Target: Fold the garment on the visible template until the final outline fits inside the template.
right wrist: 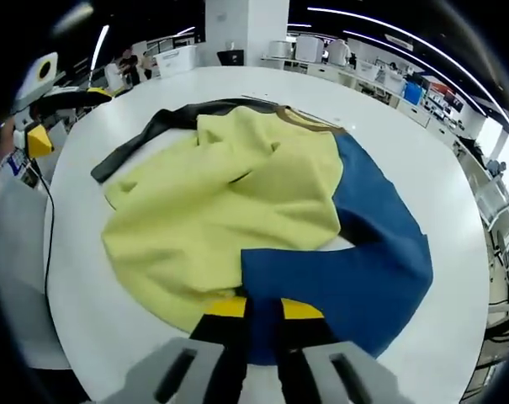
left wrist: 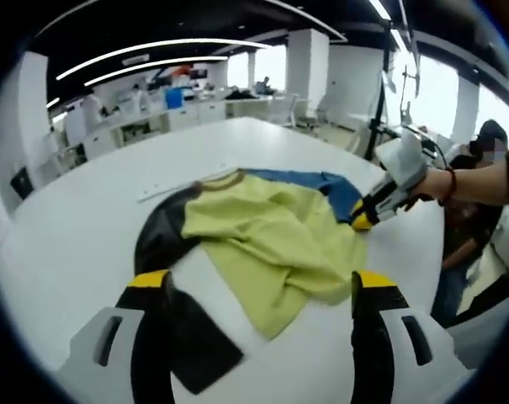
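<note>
In the left gripper view, one garment (left wrist: 271,244) lies on the white bench (left wrist: 69,236): a yellow-green body with one blue part at its far side and black parts on its near and left sides. It sits in the middle of the bench, its black corner reaching toward the near edge. The left claw (left wrist: 260,290) hovers above that near edge, its two yellow-tipped jaws wide apart with nothing between them. The right claw (left wrist: 361,219) comes in from the right, held by one hand (left wrist: 435,183), its tips at the blue cloth near the bench's right edge.

In the right gripper view, the same single garment (right wrist: 229,210) spreads over the round bench (right wrist: 456,252), with yellow in the middle, blue toward the near right and a black strip along the far left. The right claw (right wrist: 258,316) has its two jaws drawn together on the blue hem at the near edge. The left claw (right wrist: 37,139) shows at the far left edge.
</note>
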Available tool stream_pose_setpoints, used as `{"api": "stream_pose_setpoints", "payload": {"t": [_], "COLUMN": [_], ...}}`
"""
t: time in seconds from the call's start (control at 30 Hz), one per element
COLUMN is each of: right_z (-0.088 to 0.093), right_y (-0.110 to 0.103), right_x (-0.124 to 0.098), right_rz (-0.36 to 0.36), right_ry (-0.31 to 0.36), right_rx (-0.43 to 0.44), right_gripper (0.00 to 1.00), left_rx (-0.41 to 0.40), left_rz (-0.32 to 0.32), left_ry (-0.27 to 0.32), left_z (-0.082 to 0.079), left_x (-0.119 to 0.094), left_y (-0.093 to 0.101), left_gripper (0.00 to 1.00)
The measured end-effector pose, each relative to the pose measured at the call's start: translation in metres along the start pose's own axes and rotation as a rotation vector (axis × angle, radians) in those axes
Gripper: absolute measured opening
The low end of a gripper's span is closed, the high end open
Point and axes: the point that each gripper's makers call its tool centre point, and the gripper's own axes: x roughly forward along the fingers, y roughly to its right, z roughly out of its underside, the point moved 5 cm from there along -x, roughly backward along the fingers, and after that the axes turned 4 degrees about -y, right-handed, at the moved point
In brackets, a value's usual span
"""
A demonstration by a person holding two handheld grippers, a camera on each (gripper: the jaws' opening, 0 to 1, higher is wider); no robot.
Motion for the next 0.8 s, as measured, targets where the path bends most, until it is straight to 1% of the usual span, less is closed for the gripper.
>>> {"api": "stream_pose_setpoints", "payload": {"t": [0.17, 0.2, 0.3, 0.33, 0.4, 0.47, 0.5, 0.57, 0.6, 0.7, 0.8], "right_z": [-0.001, -0.002, -0.002, -0.002, -0.001, 0.002, 0.003, 0.006, 0.009, 0.014, 0.026], "right_y": [0.007, 0.011, 0.022, 0.028, 0.040, 0.049, 0.056, 0.065, 0.072, 0.084, 0.104], "right_x": [-0.006, -0.010, -0.018, -0.022, -0.030, -0.038, -0.043, -0.048, -0.053, -0.062, -0.070], "right_rz": [0.005, 0.022, 0.046, 0.062, 0.093, 0.120, 0.148, 0.170, 0.196, 0.230, 0.301], "right_ry": [0.015, 0.032, 0.048, 0.061, 0.080, 0.082, 0.093, 0.094, 0.102, 0.108, 0.102], "right_rx": [0.041, 0.052, 0.071, 0.099, 0.121, 0.129, 0.145, 0.162, 0.194, 0.224, 0.252], "right_gripper": [0.00, 0.00, 0.00, 0.00, 0.00, 0.00, 0.00, 0.00, 0.00, 0.00, 0.00], "left_rx": [-0.011, -0.013, -0.003, -0.004, -0.004, -0.003, 0.000, -0.002, -0.003, -0.012, -0.009], "left_rz": [-0.006, -0.008, -0.012, -0.016, -0.011, -0.010, -0.009, -0.013, -0.012, -0.010, -0.008], "left_ry": [-0.005, -0.005, -0.010, -0.009, -0.012, -0.010, -0.009, -0.003, -0.003, 0.002, 0.002], "left_z": [0.001, 0.000, 0.000, 0.000, -0.002, -0.003, -0.004, -0.005, -0.006, -0.006, -0.006], "left_x": [-0.004, -0.005, -0.007, -0.008, -0.009, -0.012, -0.013, -0.015, -0.016, -0.019, -0.020], "left_y": [-0.002, -0.002, -0.003, -0.003, -0.002, 0.000, 0.001, 0.001, 0.002, 0.003, 0.004], "left_gripper": [0.85, 0.86, 0.87, 0.87, 0.88, 0.88, 0.88, 0.89, 0.89, 0.89, 0.89]}}
